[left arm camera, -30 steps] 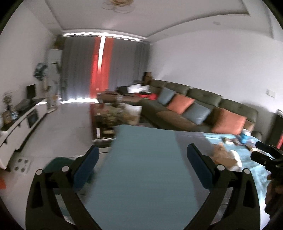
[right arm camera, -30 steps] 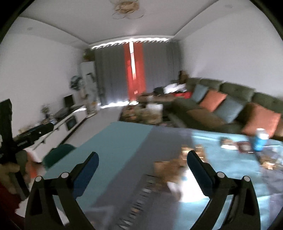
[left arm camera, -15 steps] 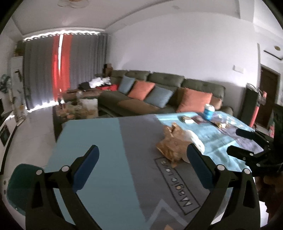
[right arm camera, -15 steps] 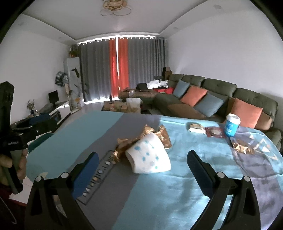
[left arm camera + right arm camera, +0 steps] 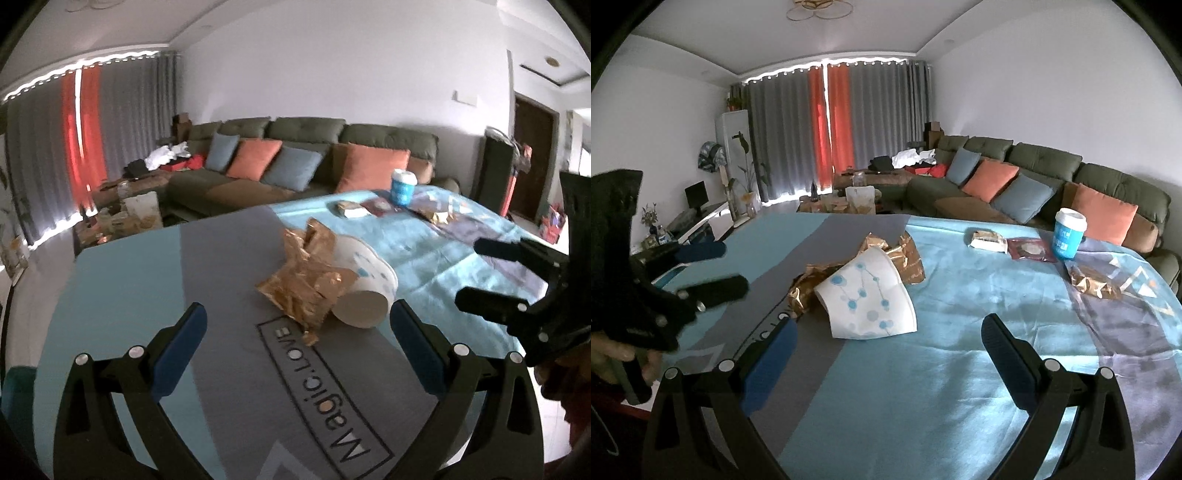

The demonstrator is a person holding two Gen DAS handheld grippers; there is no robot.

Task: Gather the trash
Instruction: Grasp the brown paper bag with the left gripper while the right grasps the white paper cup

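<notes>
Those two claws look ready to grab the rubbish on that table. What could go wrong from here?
The tipped paper cup lies on its side against the crumpled gold wrapper; a nudge might roll it away. The upright blue cup could topple if bumped while nearby wrappers are collected. Both grippers, left and right, are open and empty.

- The left gripper (image 5: 295,325) is built of matte black frames with cut-out slots, and silver screw heads are set along the arms.
- Blue pads (image 5: 181,350) are fitted on the inner faces of its fingers.
- The same black frame, silver screws and blue pads (image 5: 770,356) are seen on the right gripper (image 5: 888,334).
- Faint white lettering is printed on the black body of the left gripper in the right wrist view; it cannot be read.
</notes>
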